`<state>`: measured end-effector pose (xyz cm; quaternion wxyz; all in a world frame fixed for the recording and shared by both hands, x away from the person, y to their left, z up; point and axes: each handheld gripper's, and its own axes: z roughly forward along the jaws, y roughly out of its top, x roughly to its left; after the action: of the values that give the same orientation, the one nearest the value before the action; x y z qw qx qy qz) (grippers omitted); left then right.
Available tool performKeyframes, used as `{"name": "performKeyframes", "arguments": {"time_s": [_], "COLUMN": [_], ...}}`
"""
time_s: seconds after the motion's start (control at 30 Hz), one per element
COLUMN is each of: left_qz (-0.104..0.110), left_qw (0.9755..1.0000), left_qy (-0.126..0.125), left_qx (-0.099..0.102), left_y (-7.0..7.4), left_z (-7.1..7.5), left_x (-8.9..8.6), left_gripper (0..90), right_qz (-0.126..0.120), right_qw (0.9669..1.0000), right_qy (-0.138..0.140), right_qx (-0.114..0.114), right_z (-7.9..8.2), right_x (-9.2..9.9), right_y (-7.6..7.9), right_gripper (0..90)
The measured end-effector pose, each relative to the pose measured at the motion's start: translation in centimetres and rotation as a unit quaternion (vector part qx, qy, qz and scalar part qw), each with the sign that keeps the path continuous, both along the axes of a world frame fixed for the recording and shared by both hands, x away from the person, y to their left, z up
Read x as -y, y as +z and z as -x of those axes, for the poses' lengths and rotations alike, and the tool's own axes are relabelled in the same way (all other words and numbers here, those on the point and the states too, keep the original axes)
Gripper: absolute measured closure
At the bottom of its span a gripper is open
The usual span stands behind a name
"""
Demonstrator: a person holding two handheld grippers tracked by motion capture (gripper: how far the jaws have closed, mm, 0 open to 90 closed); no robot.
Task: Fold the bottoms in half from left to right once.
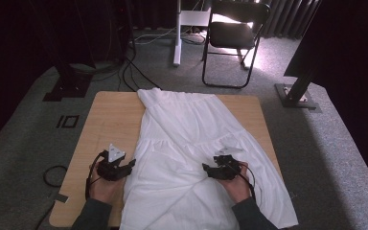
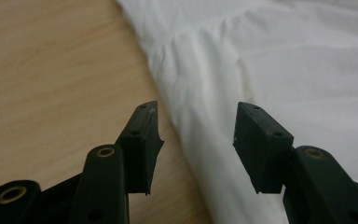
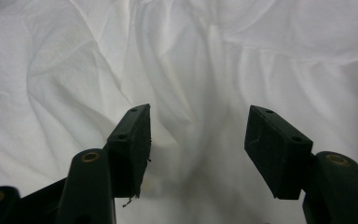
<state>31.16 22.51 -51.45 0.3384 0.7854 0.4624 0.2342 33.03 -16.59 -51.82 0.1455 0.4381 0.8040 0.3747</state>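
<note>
Parted hand-held grippers (image 1: 133, 165) over white garment (image 1: 187, 129)

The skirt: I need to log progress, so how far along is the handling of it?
Done: the white skirt lies spread lengthwise on the table, no fold made yet. In hand: nothing; the left gripper is open astride the skirt's edge, and the right gripper is open over the rumpled cloth. Left: probably grasping the cloth, then all the folding or smoothing.

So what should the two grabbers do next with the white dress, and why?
Probably ease the left gripper down to pinch the white dress's edge: its jaws stand open astride that edge. The right gripper hangs open over the cloth.
</note>
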Motion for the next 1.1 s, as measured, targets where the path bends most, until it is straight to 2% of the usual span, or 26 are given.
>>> {"name": "performKeyframes", "arguments": {"time_s": [0.1,0.13,0.17,0.2,0.23,0.27,0.3,0.33,0.37,0.4,0.43,0.47,0.5,0.57,0.6,0.67,0.7,0.73,0.77,0.83,0.93,0.97,1.03,1.1], "left_qz": [-0.004,-0.006,-0.006,-0.006,-0.028,-0.034,-0.026,-0.013,-0.010,-0.010,-0.030,-0.030,-0.027,-0.026,-0.037,-0.040,-0.039,-0.039,-0.043,-0.044,-0.022,-0.016,-0.011,-0.023], "left_qw": [0.9997,0.9995,0.9995,0.9995,0.9984,0.9980,0.9982,0.9979,0.9976,0.9976,0.9980,0.9980,0.9989,0.9996,0.9993,0.9989,0.9987,0.9987,0.9981,0.9978,0.9976,0.9969,0.9950,0.9934], "left_qy": [0.000,-0.001,-0.001,-0.001,-0.008,-0.007,-0.013,-0.027,-0.036,-0.036,-0.033,-0.033,-0.025,-0.006,0.007,0.019,0.021,0.021,0.020,0.008,-0.025,-0.049,-0.079,-0.103], "left_qx": [-0.024,-0.031,-0.031,-0.031,-0.049,-0.053,-0.052,-0.057,-0.059,-0.059,-0.045,-0.045,-0.031,-0.012,0.003,0.019,0.024,0.024,0.039,0.049,0.061,0.060,0.060,0.044], "left_y": [-1.4,-1.7,-1.7,-1.7,-2.7,-3.0,-3.1,-3.1,-3.1,-3.1,-2.7,-2.7,-2.0,-0.9,-0.1,1.0,1.7,1.7,3.0,4.0,5.5,5.8,5.5,4.2], "left_z": [-0.3,-0.3,-0.3,-0.3,-0.5,-0.6,-0.6,-0.7,-0.6,-0.6,-0.3,-0.3,0.2,0.7,1.1,1.4,1.5,1.5,1.7,1.7,1.8,1.8,1.7,1.4], "left_x": [0.0,0.1,0.1,0.1,0.8,1.0,1.1,1.0,1.0,1.0,1.2,1.2,0.8,0.0,-0.4,-0.9,-1.1,-1.1,-0.9,-0.4,1.2,2.0,4.0,6.3], "left_gripper": [48.8,48.4,47.6,47.6,47.3,47.4,49.1,59.7,73.4,83.8,88.8,89.5,90.0,90.0,90.0,90.0,90.0,90.0,90.0,90.0,89.6,86.6,68.8,60.4], "right_qz": [-0.017,-0.012,-0.012,-0.005,0.002,0.010,0.014,0.012,0.007,0.007,0.005,0.002,-0.001,-0.007,-0.010,-0.020,-0.018,-0.018,-0.016,-0.014,-0.022,-0.036,-0.079,-0.092], "right_qw": [0.9992,0.9988,0.9988,0.9985,0.9977,0.9981,0.9986,0.9990,0.9993,0.9993,0.9997,0.9997,0.9995,0.9990,0.9988,0.9982,0.9980,0.9980,0.9976,0.9972,0.9968,0.9962,0.9928,0.9883], "right_qy": [0.007,0.011,0.011,0.014,0.034,0.031,0.029,0.029,0.028,0.028,0.023,0.022,0.022,0.021,0.024,0.033,0.035,0.035,0.038,0.041,0.037,0.037,0.028,-0.014], "right_qx": [-0.035,-0.046,-0.046,-0.052,-0.059,-0.053,-0.043,-0.033,-0.024,-0.024,0.004,0.013,0.022,0.038,0.041,0.045,0.049,0.049,0.055,0.061,0.067,0.070,0.086,0.121], "right_z": [-0.6,-0.8,-0.8,-0.9,-1.0,-0.9,-0.7,-0.6,-0.4,-0.4,0.0,0.2,0.4,0.8,0.9,1.2,1.4,1.4,1.6,1.8,2.0,2.1,2.4,2.6], "right_x": [-0.7,-0.9,-0.9,-1.0,-1.1,-1.1,-1.0,-0.9,-0.7,-0.7,-0.4,-0.2,0.0,0.2,0.2,0.1,0.0,0.0,-0.2,-0.4,0.4,1.1,3.3,6.1], "right_y": [-1.0,-1.4,-1.4,-1.7,-2.0,-1.8,-1.6,-1.2,-0.6,-0.6,0.7,1.3,1.9,3.0,3.4,4.1,4.3,4.3,4.5,4.8,5.7,6.3,8.1,9.7], "right_gripper": [39.1,41.4,41.4,47.9,70.9,78.3,82.6,84.1,84.5,84.5,84.9,85.0,85.1,85.3,85.4,85.4,85.4,85.4,85.4,85.4,85.3,85.2,85.2,85.3]}}
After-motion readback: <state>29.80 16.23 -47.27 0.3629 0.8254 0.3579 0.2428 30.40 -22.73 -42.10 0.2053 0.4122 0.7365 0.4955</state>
